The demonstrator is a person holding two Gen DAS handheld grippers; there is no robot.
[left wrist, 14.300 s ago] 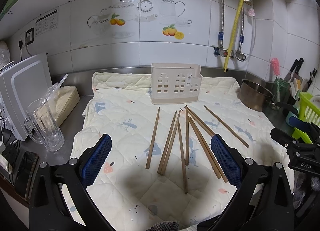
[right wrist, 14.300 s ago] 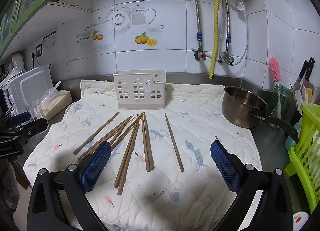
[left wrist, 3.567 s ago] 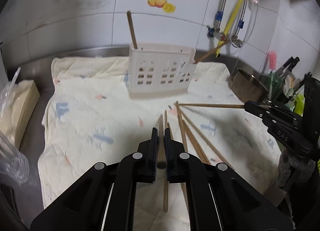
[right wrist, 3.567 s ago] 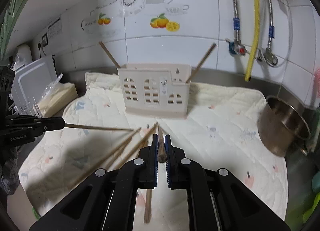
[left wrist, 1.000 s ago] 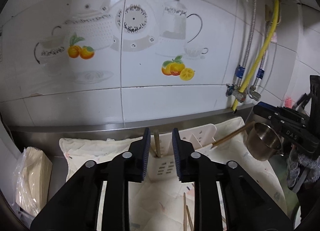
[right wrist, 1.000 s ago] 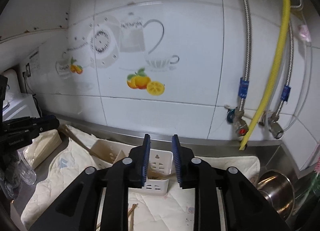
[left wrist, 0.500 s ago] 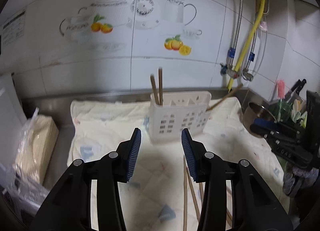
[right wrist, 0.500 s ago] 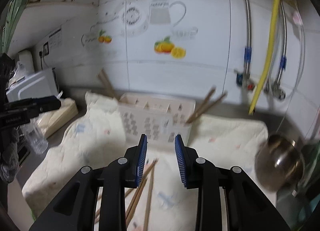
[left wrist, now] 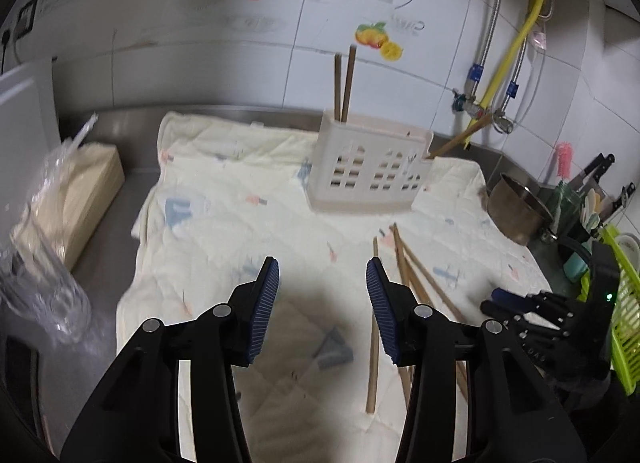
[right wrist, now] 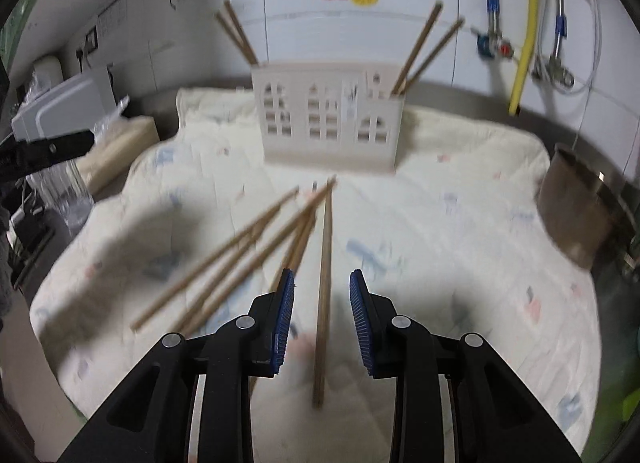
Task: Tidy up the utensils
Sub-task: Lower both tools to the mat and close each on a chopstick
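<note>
A beige slotted utensil holder [left wrist: 370, 173] [right wrist: 330, 115] stands at the back of a quilted cloth [left wrist: 240, 223]. Two wooden chopsticks [left wrist: 344, 83] [right wrist: 236, 33] stick up from its left end and two [right wrist: 426, 47] lean out of its right end. Several more chopsticks [left wrist: 404, 283] [right wrist: 256, 251] lie loose on the cloth. My left gripper [left wrist: 322, 303] is open and empty above the cloth, left of the loose chopsticks. My right gripper [right wrist: 322, 319] is open, low over the cloth, its fingers on either side of one lying chopstick [right wrist: 325, 271].
A steel pot [left wrist: 520, 211] [right wrist: 576, 203] sits right of the cloth. A green rack [left wrist: 624, 303] and knives stand at the far right. A glass mug [left wrist: 36, 295] and a wrapped box [left wrist: 72, 199] are at the left. Pipes run down the tiled wall.
Both grippers have drawn back from the holder and dropped toward the cloth. The left has opened wider. The right now straddles a lying chopstick.
</note>
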